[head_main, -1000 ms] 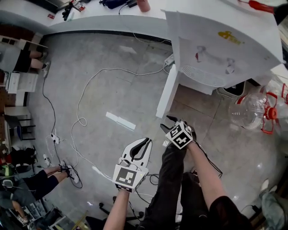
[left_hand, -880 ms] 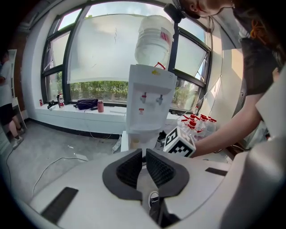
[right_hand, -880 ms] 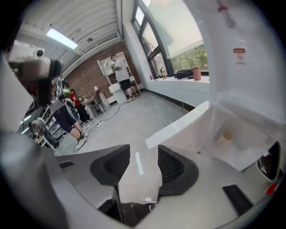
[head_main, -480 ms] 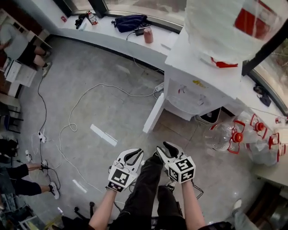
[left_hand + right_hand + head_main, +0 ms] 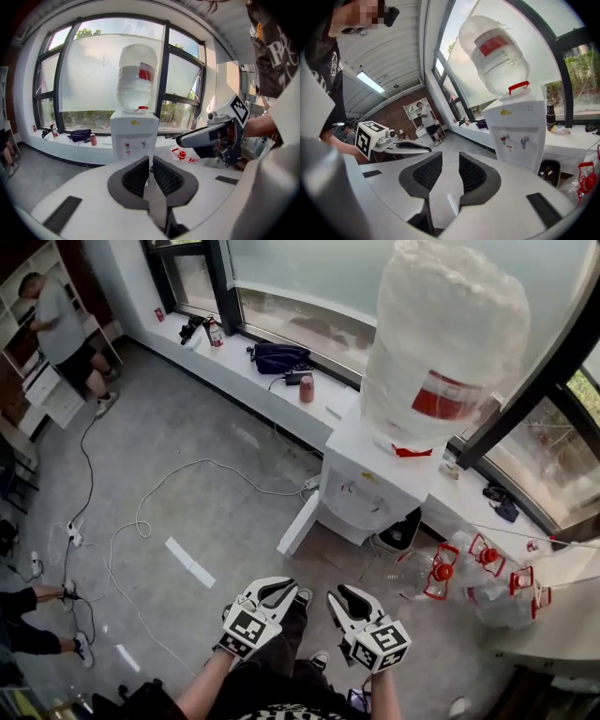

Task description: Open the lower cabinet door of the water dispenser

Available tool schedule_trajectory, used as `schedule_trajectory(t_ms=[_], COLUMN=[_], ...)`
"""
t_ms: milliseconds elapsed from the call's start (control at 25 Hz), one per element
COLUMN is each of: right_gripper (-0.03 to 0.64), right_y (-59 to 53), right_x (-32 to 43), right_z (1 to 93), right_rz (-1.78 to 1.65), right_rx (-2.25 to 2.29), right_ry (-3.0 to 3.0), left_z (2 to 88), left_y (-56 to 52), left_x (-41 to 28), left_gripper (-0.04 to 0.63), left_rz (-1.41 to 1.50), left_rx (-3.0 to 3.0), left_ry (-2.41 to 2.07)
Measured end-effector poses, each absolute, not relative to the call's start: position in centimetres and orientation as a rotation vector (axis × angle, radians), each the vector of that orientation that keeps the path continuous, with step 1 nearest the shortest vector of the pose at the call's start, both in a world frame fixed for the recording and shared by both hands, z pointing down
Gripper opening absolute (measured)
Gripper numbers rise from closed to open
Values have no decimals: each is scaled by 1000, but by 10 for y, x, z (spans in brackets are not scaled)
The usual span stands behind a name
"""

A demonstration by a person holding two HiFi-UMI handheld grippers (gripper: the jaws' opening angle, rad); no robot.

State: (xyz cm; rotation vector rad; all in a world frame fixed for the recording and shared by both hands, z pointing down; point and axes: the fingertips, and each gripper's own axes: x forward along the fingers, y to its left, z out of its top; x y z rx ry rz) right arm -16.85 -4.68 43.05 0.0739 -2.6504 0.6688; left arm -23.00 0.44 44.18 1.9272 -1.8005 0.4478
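Observation:
The white water dispenser (image 5: 367, 486) stands by the window with a big bottle (image 5: 441, 352) on top. Its lower cabinet door (image 5: 298, 523) hangs swung out to the left, well ahead of both grippers. My left gripper (image 5: 274, 591) is held up in the air near my body, jaws together with nothing in them. My right gripper (image 5: 345, 597) hovers beside it; its jaws are closing, a gap still shows and nothing is between the pads. The dispenser (image 5: 133, 136) shows far beyond the left gripper (image 5: 151, 160), and likewise the dispenser (image 5: 518, 133) beyond the right gripper (image 5: 450, 158).
Empty bottles with red handles (image 5: 469, 568) lie right of the dispenser, and a dark bin (image 5: 401, 532) sits at its base. A white cable (image 5: 178, 486) loops over the grey floor. A bag (image 5: 279, 357) and pink cup (image 5: 307, 388) rest on the window ledge. A person (image 5: 61, 320) stands far left.
Both grippers and the view have risen far from the floor and pulled back from the dispenser. The right jaws have narrowed. The cabinet door stays swung open.

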Motion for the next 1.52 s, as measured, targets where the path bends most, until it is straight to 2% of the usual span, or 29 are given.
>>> schedule_trajectory(t_ms=[360, 760, 1080, 1520], right_gripper=[92, 66, 17, 14], right_y=[-14, 52, 94, 140], right_x=[-98, -30, 15, 28], right_z=[349, 278, 264, 266], right_rz=[593, 428, 395, 411], right_rx=[111, 12, -44, -146], right_ry=[-2756, -2886, -2917, -2905], left_z=[359, 305, 278, 271], left_y=[32, 83, 123, 174], left_x=[-152, -76, -34, -15], left_gripper=[28, 28, 28, 28], left_rz=[410, 353, 315, 349], left_rx=[2040, 2051, 2020, 1939], left_ry=[-1796, -1926, -2020, -2074])
